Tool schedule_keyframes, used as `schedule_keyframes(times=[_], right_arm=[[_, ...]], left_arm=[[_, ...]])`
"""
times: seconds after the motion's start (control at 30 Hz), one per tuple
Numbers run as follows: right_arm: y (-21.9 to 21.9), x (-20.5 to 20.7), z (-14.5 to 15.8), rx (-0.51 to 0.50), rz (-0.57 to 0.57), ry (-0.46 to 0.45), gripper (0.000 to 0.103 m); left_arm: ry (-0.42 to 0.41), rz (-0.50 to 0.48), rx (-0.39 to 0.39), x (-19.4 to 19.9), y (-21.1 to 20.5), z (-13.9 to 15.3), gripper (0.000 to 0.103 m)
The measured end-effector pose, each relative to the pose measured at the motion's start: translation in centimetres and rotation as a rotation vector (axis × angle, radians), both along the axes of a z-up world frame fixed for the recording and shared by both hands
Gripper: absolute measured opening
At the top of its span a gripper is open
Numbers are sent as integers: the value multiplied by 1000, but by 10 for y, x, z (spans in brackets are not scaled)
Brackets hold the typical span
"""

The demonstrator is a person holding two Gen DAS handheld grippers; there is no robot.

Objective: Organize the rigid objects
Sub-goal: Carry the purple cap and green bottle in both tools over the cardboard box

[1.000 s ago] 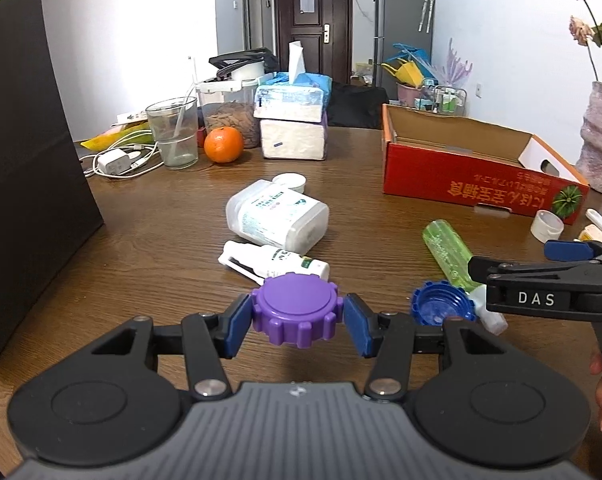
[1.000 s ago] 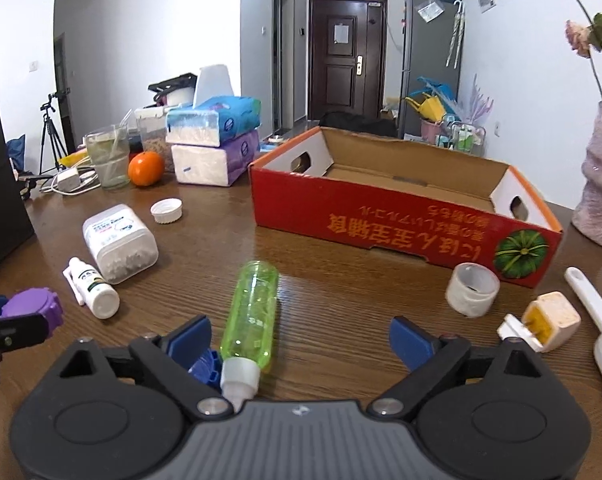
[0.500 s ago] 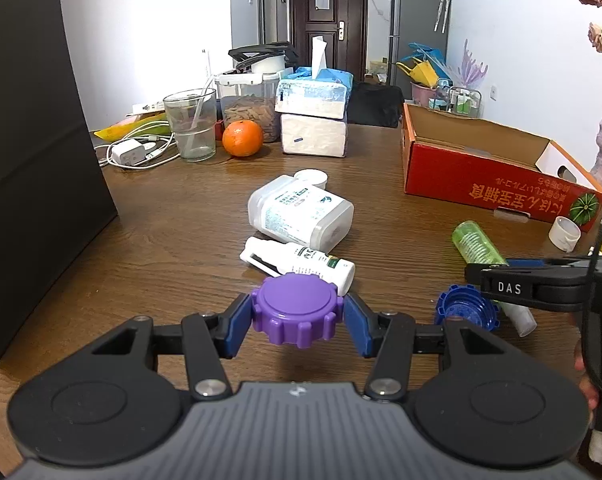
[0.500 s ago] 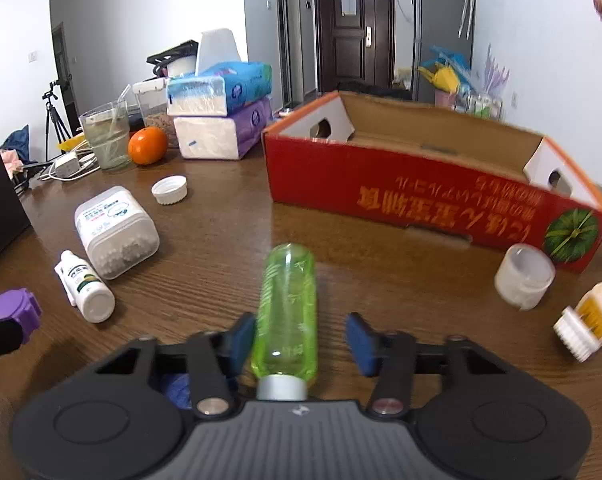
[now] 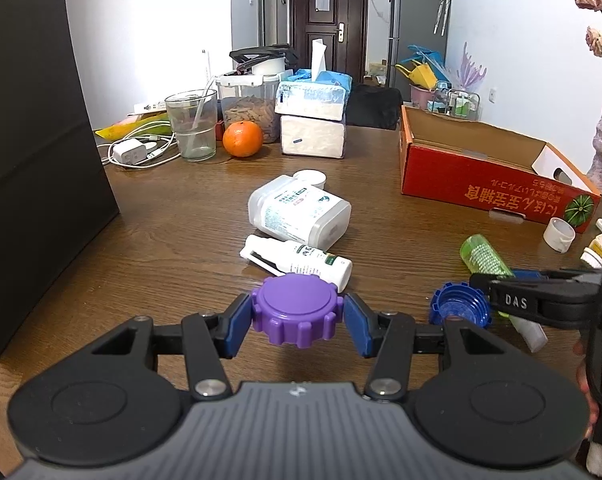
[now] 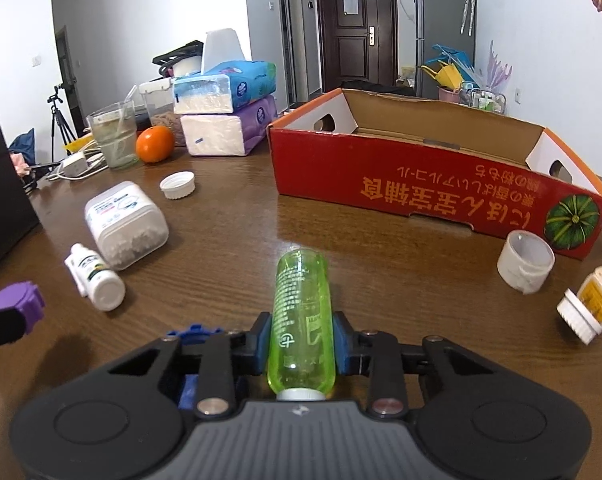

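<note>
My right hand-held gripper (image 6: 301, 344) has just been closing, and its blue pads now press both sides of the green bottle (image 6: 303, 316), which lies on the desk (image 6: 229, 236) with its white neck toward me and its base pointing at the red cardboard box (image 6: 433, 190). My left hand-held gripper (image 5: 297, 320) is clenched on the purple cap (image 5: 297, 310), held just above the desk to the left of the green bottle.

A blue cap (image 5: 459, 308) lies open side up just beside the bottle's neck, on its left. Farther left of the bottle a small white dropper bottle (image 6: 95, 276) lies on its side, touching or nearly touching a larger white pill jar (image 6: 125, 224), also on its side. Beyond the jar sits a white screw cap (image 6: 177, 185). To the right of the bottle, near the box's front wall, stands a white open cap (image 6: 525, 260), and closer to me a small white and yellow container (image 6: 591, 304) lies with its lid open.

Behind the box's left end are two stacked tissue packs (image 6: 225, 120), an orange (image 6: 155, 144) and a glass (image 6: 113, 136) with a straw in it.
</note>
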State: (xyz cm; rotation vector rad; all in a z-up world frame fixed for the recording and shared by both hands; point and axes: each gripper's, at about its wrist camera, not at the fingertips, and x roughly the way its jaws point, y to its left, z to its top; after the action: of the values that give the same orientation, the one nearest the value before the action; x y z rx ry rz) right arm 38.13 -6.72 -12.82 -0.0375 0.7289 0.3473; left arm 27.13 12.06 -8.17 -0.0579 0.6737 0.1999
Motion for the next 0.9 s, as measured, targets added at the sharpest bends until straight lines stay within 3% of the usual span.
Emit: schedule_keyframes(times=[0.37,0.9], right_arm=[[-31,-38,16,62,-15,-7,30],[-84,-80,58,111,-76,-97,30]], left_arm=[[-18,-30,-1,-12,-21,10,52],[-73,-120,11,-16,-69,40,52]])
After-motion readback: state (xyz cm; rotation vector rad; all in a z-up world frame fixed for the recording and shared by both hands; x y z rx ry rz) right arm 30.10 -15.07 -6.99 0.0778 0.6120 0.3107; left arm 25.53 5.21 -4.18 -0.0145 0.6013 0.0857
